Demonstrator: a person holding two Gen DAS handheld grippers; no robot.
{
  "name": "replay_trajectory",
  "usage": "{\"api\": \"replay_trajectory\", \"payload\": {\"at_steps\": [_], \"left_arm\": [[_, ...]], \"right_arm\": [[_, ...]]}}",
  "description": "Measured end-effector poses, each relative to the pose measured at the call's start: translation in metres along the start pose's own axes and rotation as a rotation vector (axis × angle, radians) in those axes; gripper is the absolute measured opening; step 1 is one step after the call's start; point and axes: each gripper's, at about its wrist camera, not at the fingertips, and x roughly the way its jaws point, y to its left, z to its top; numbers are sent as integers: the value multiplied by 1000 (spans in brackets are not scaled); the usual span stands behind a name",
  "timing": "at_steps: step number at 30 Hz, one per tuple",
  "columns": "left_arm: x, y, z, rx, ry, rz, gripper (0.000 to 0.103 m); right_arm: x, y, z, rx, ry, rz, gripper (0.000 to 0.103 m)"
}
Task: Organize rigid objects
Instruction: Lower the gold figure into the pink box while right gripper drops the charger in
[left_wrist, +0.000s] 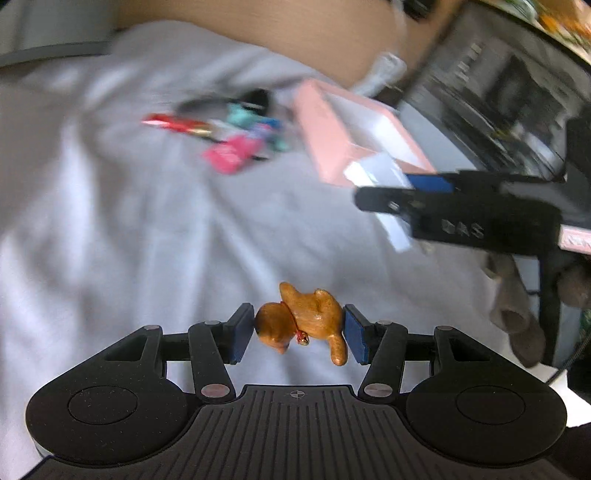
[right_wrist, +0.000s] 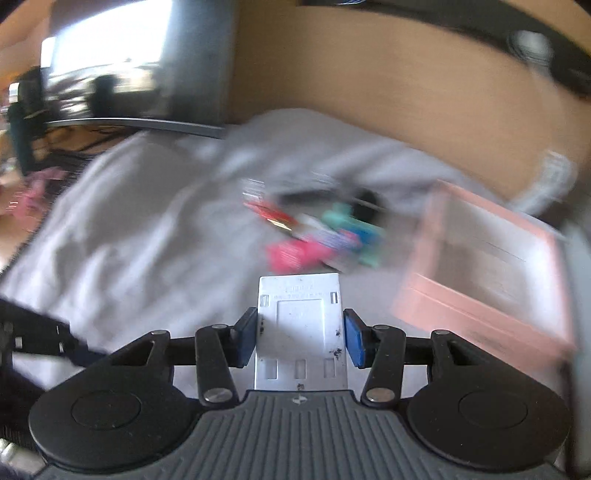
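My left gripper (left_wrist: 299, 332) is shut on a small orange-brown animal figurine (left_wrist: 306, 321) with a red collar, its blue pads pressing both sides. My right gripper (right_wrist: 300, 332) is shut on a flat white rectangular plate (right_wrist: 301, 314) that sticks out forward past the pads. In the left wrist view the right gripper (left_wrist: 384, 199) comes in from the right with the white plate (left_wrist: 373, 171), beside an open pink box (left_wrist: 332, 140). A blurred pile of small colourful objects (left_wrist: 236, 136) lies on the grey cloth left of the box. In the right wrist view, the pile (right_wrist: 317, 232) lies ahead.
A wrinkled grey cloth (left_wrist: 129, 240) covers the work surface. The pink box (right_wrist: 480, 280) stands at the right in the right wrist view. A dark monitor (right_wrist: 129, 74) stands at the back left on a wooden desk (right_wrist: 369, 92). The left gripper's black body (right_wrist: 33, 341) shows at the lower left.
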Motion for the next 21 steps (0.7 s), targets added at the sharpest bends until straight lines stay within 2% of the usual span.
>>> {"api": "replay_trajectory", "payload": {"at_steps": [3,5,8,11,14,16,18,21], "left_arm": [[17,-23,22,72,12,-72,57],[29,-39,43,126,-9,-114,57],[44,-60,89,173,-71,-116,57],[52,-73,132,196,-150,-106,57],[71,-84,171,167,-191,-101,57],[90,-92,195,158,-209,-89,58],[118,-99,211,168,-183,-45,58],[149,-99,211,139,-140,31,56]], "right_arm": [[-30,-35,-20,86,-4,-103,48],[-50,-53,-30,129,-29,-177,48],[-74,-77,-46,189,-62,-288,48],[-91,-95,-64,250,-79,-315,48],[-99,-102,-78,279,-86,-354,48],[-103,-109,-86,311,-81,-348,48],[-105,-113,-92,317,-84,-338,48],[-99,-118,-95,312,-70,-331,48]]}}
